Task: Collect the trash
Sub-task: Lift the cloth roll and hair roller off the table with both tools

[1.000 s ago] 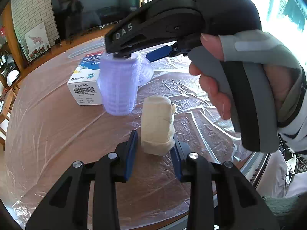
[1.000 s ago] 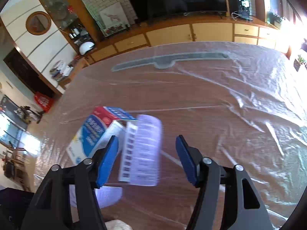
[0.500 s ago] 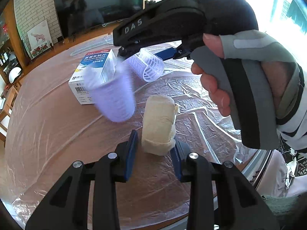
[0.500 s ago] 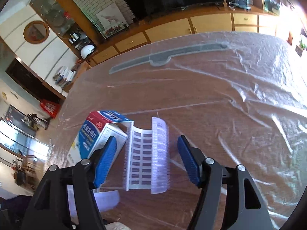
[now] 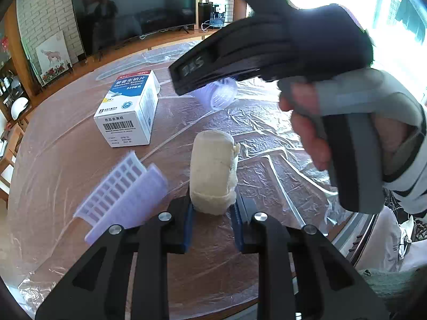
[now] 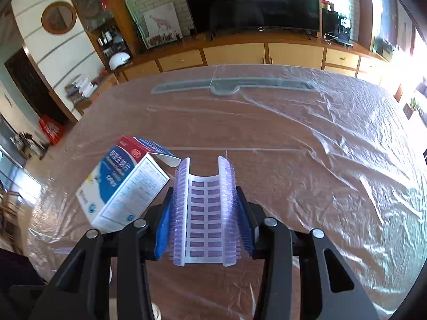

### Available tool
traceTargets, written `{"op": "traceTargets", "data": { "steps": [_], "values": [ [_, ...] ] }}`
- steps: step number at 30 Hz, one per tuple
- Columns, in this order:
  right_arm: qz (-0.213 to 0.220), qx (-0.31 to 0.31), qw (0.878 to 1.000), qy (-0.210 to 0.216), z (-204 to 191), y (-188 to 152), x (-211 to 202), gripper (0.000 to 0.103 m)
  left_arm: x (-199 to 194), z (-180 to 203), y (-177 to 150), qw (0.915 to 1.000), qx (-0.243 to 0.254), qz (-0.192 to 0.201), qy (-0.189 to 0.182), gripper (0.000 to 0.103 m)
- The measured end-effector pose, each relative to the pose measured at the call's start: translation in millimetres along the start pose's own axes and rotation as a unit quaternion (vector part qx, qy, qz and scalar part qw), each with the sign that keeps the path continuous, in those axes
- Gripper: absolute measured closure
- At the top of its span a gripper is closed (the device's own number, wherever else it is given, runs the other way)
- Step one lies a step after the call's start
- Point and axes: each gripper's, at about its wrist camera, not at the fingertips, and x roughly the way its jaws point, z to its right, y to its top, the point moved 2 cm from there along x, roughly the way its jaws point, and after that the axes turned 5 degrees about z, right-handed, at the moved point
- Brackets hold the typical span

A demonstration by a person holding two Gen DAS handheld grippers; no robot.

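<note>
Lilac ribbed tray half (image 5: 125, 189) blurred, lying left on plastic-sheeted counter (image 5: 66, 160). Medicine box (image 5: 128, 109) behind it. Centre: left gripper (image 5: 212, 213) clamped on cream cloth roll (image 5: 213, 170), upright. Right: right gripper (image 6: 204, 213), jaws just closed in, pinching second bristled lilac half (image 6: 204, 213); body hides it in left view. Far counter open.
</note>
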Motion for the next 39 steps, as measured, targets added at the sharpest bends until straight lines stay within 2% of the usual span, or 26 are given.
{"op": "traceTargets", "data": {
  "steps": [12, 27, 39],
  "values": [
    [0.004, 0.039, 0.999, 0.013, 20, -22, -34, 0.061, -2, -13, 7, 0.9996, -0.023, 0.011, -0.013, 0.077],
    [-0.004, 0.06, 0.998, 0.028, 11, -64, -66, 0.061, -5, -25, 6, 0.9987, -0.042, 0.014, -0.026, 0.077],
    [-0.009, 0.036, 0.999, -0.022, -1, -94, -73, 0.061, -4, -26, 1, 0.9988, -0.037, 0.011, -0.029, 0.077]
  ]
}}
